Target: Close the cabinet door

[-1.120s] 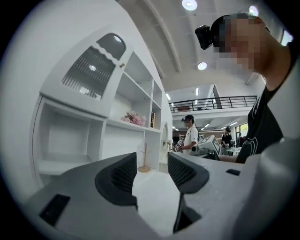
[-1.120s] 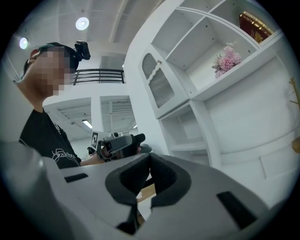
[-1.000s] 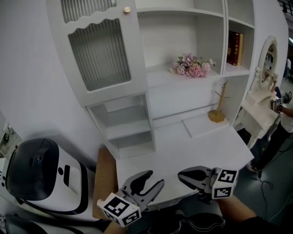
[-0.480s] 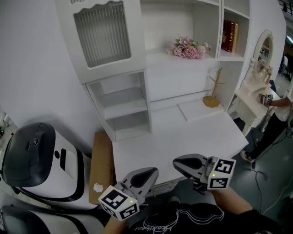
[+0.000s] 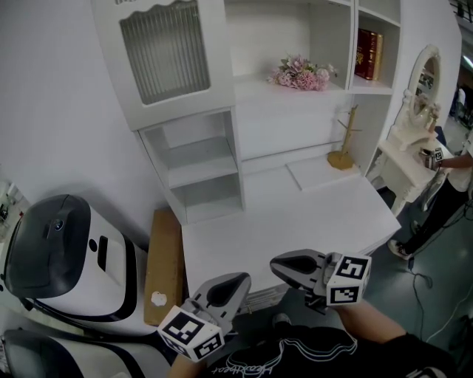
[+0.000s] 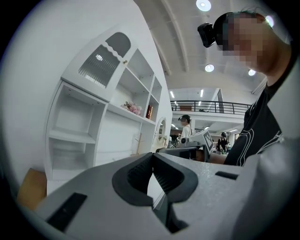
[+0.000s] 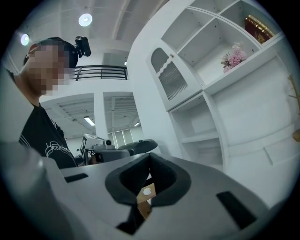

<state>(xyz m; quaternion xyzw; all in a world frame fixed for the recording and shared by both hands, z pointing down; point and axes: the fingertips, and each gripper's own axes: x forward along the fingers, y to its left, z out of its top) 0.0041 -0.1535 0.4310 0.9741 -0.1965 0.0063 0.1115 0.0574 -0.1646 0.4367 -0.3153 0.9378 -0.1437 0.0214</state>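
The cabinet door [image 5: 162, 55], with its ribbed glass panel, sits at the far left top of the white shelf unit [image 5: 325, 22]. It looks to lie flat against its compartment, and I cannot make out a gap. Below it are two open cubbies [image 5: 198, 173], one above the other. To the right, a bunch of pink flowers [image 5: 299, 74] lies on the long middle shelf, and a red book [image 5: 365, 53] stands upright in the far right compartment. A small wooden stand [image 5: 342, 151] sits on the white desk [image 5: 295, 221], at its far side.

Both tools hang at the near edge of the desk, well away from the door. The left gripper [image 5: 238, 280] is clenched, jaw tips meeting on nothing. The right gripper [image 5: 275, 263] is likewise closed up and carries nothing.

A brown cardboard piece [image 5: 162, 266] lies just left of the desk, beside a white and black machine [image 5: 66, 258].
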